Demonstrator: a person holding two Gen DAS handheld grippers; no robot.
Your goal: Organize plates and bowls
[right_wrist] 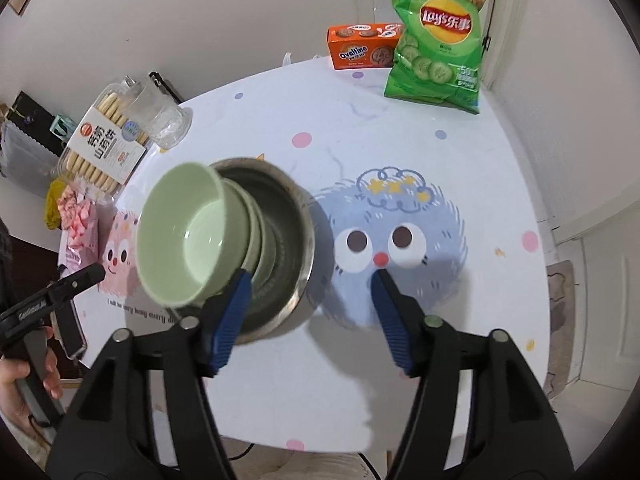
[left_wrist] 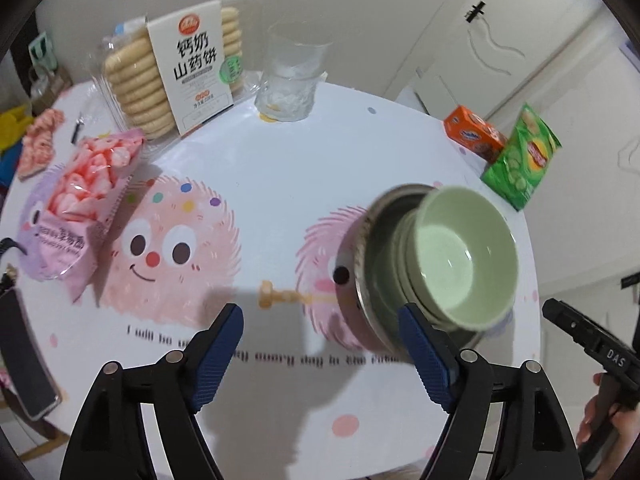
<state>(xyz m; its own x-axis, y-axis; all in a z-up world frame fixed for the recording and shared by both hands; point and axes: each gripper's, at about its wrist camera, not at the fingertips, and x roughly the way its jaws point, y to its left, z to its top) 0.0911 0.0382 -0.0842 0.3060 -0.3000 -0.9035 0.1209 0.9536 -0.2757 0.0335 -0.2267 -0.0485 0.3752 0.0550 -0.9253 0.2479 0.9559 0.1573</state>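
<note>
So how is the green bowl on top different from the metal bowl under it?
The green bowl is matte pale green; the metal bowl is shiny grey steel. The green bowl is narrower and sits highest on a nested stack of green dishes, while the metal bowl is the widest and rests on the table, holding the whole stack. Both are round, open side up, and held by neither gripper.

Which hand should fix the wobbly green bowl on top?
Probably the right gripper: its open jaws hang closest, one finger beside the tilted green bowl in the metal bowl. The left gripper, also open, sits a bit off.
</note>
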